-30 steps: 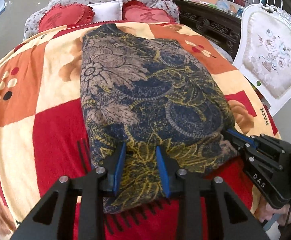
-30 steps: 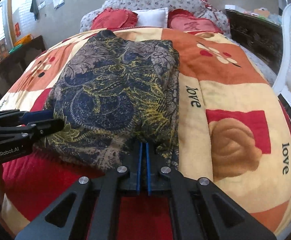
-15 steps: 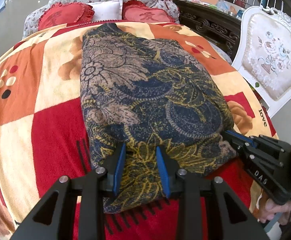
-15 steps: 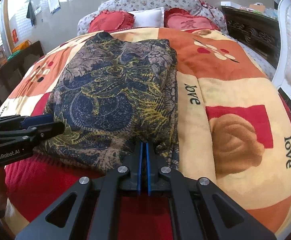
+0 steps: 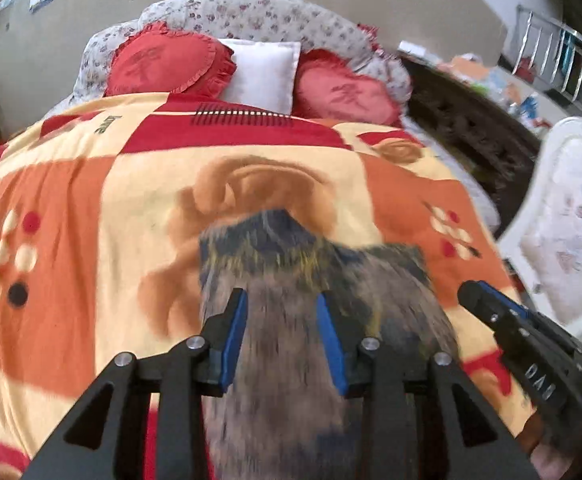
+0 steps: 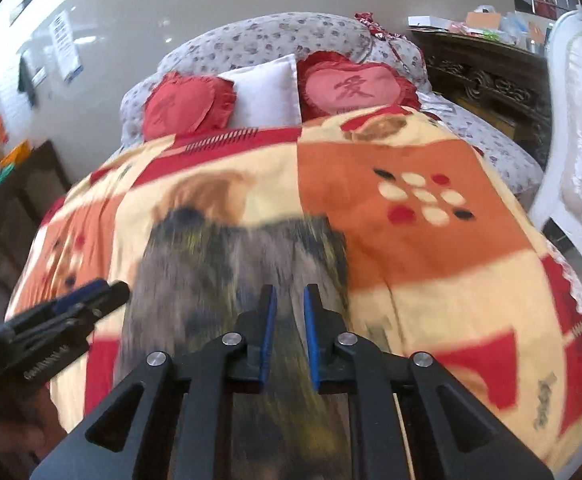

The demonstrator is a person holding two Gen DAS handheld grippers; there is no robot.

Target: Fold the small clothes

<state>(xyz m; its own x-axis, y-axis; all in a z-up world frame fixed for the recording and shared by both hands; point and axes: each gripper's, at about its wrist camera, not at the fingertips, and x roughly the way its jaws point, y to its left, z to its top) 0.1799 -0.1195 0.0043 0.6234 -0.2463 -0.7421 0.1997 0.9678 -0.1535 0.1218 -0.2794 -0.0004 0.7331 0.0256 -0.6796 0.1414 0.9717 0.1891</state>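
The dark floral-print garment (image 5: 315,280) lies on the bed blanket (image 5: 91,208), blurred by motion, and reaches up to and under both grippers. My left gripper (image 5: 282,312) has its blue pads wide apart with the cloth lying between and below them. My right gripper (image 6: 289,312) has its pads parted a little over the garment's (image 6: 231,264) right side. Whether either one holds cloth is hidden by blur. The right gripper shows at the right in the left wrist view (image 5: 487,300). The left gripper shows at the left in the right wrist view (image 6: 95,296).
Two red heart cushions (image 5: 163,64) (image 6: 355,88) and a white pillow (image 5: 263,72) lie at the bed head. A dark carved cabinet (image 6: 487,76) and a white upholstered chair (image 5: 571,236) stand at the right of the bed.
Both grippers have moved fast toward the bed head, and the garment now looks much shorter. The right gripper's pads, shut before, now stand apart. The left pads are wider apart.
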